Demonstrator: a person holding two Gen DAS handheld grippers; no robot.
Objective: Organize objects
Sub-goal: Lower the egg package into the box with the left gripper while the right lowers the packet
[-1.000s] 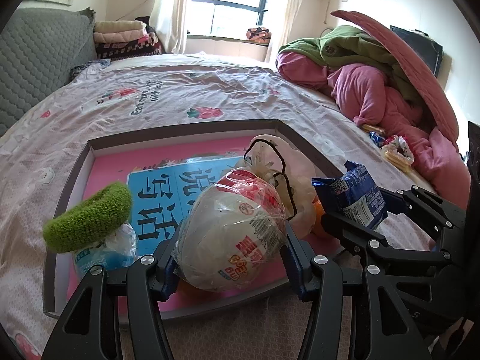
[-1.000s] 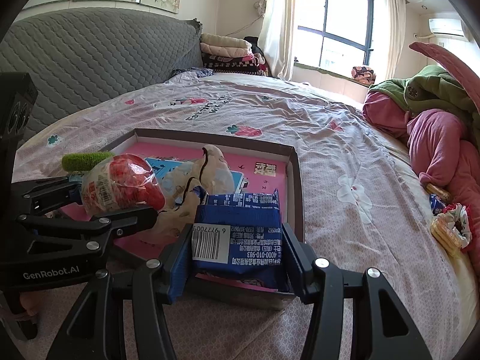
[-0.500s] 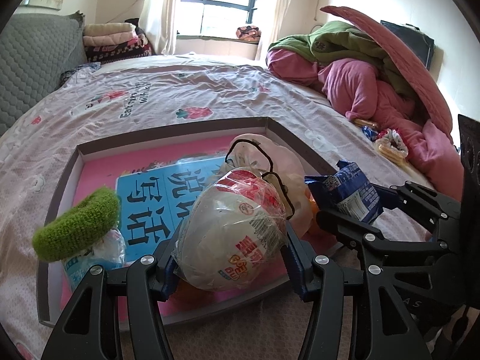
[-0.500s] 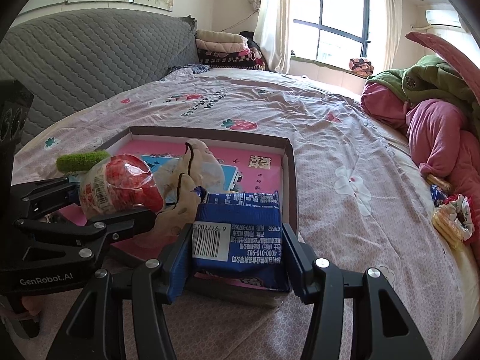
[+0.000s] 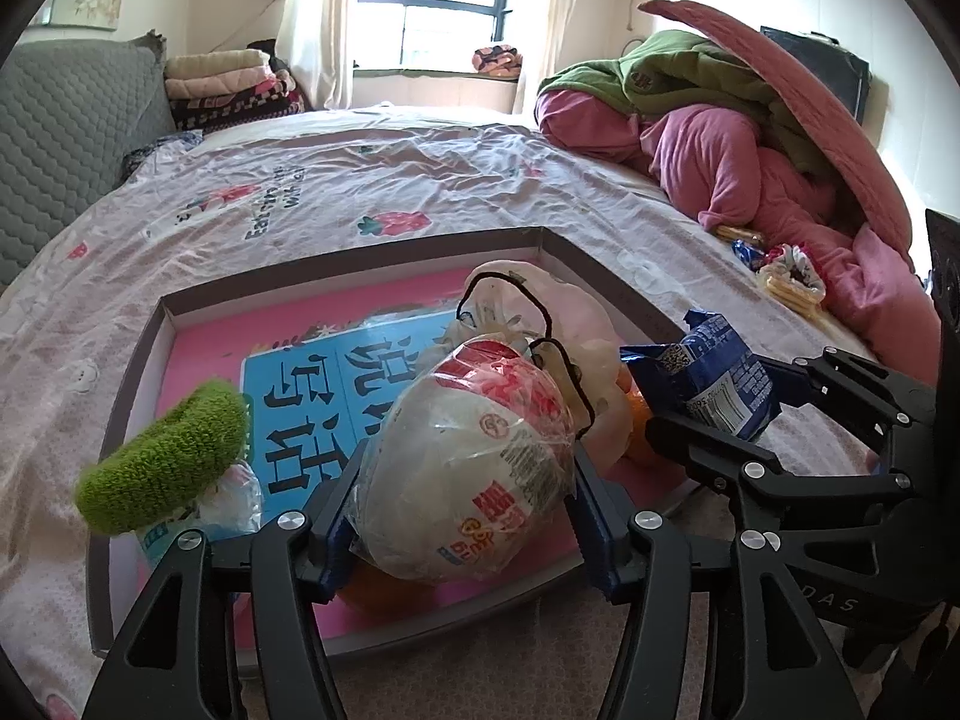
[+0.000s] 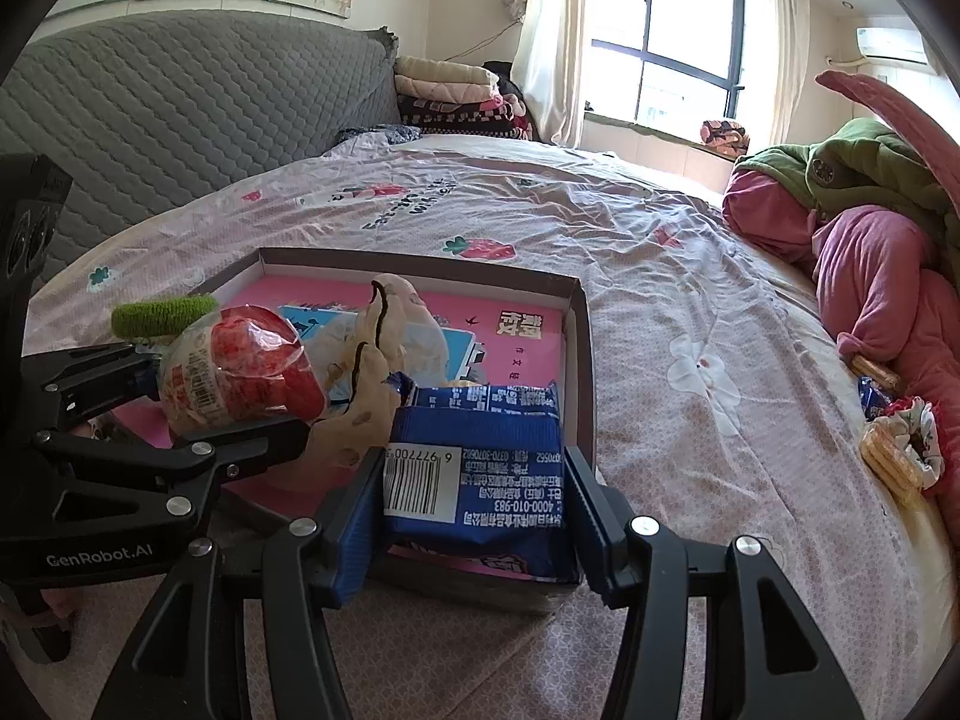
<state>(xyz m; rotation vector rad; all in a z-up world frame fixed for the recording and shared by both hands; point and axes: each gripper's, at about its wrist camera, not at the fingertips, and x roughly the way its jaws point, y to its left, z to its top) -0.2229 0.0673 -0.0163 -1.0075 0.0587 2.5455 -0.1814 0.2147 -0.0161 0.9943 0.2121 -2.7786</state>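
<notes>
So I've got the left gripper [image 5: 465,510], jaws just easing apart around the round plastic-wrapped red-and-white bun [image 5: 474,462], and the right gripper [image 6: 474,507] pinching the crinkly blue snack packet [image 6: 480,468], both over the near edge of the shallow pink-lined cardboard tray [image 5: 606,273], so either could tumble outside it.

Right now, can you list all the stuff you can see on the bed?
bed: one, pale pink sheet, under everything
tray: one, grey rim, pink inside, on the bed
book: one, blue, flat in tray
fuzzy band: one, green, tray's left side
bag: one, cream, black handles, middle of tray
blankets: heap, pink and green, bed's right side
bun bag: one, clear, red print, over tray
snack packet: one, blue, tray's near edge
left gripper: black, jaws just been opening, bun bag between them
right gripper: black, shut on snack packet
</notes>
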